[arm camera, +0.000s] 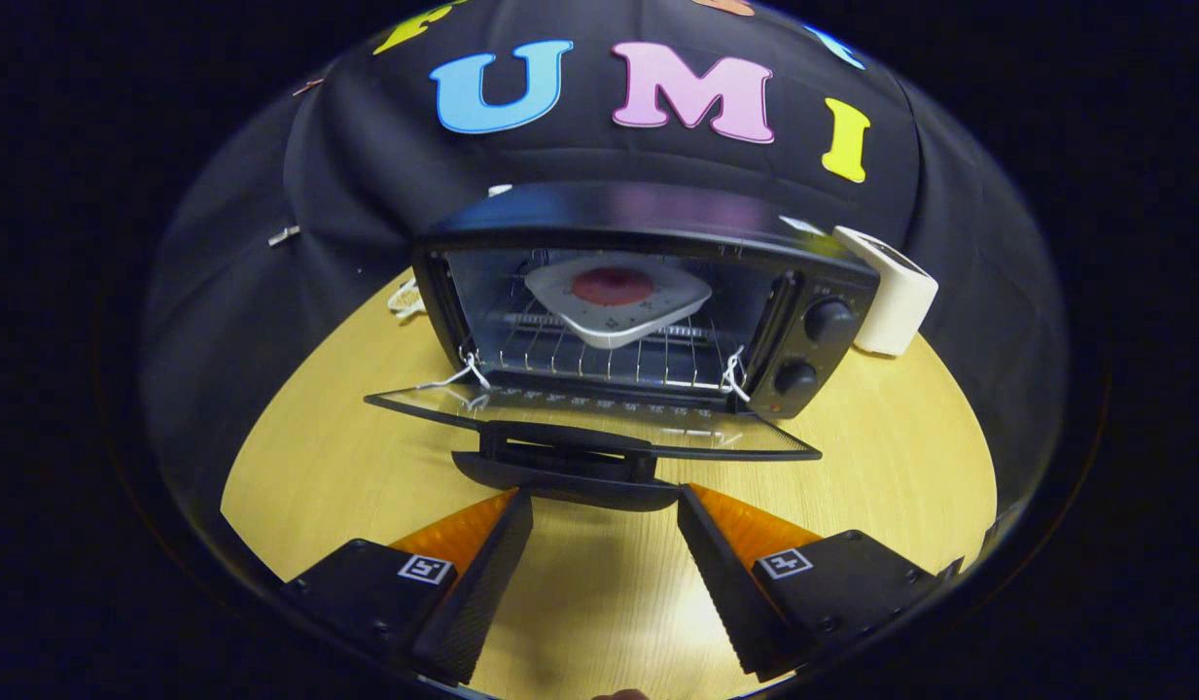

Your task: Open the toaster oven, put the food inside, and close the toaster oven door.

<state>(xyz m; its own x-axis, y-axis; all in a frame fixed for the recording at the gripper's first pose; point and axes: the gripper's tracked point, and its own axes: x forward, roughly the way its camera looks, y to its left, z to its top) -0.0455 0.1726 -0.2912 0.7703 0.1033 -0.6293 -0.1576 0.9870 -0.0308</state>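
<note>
In the gripper view, the tool (pixel 605 515) is seen at the bottom of the frame with its fingers (pixel 482 574) spread apart and empty, just short of the handle (pixel 565 481) of the lowered door (pixel 599 423). At centre, the oven (pixel 648 292) stands open on the wooden surface (pixel 317 467). A plate (pixel 618 301) of food (pixel 614 286) rests on its rack (pixel 599 355), and a white box (pixel 896 292) is seen beside the oven at the right.

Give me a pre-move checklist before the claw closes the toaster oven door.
1. Food loaded: plate with food sits on the rack inside the toaster oven. Ok.
2. Door state: fully down, open. Ok.
3. Claw: open, holding nothing. Ok.
4. Handle just ahead of the fingertips, between them. Ok.
5. Plate clear of the door's swing: set back on rack, apparently. Ok.
6. White strings at hinges free: cannot tell.
</note>
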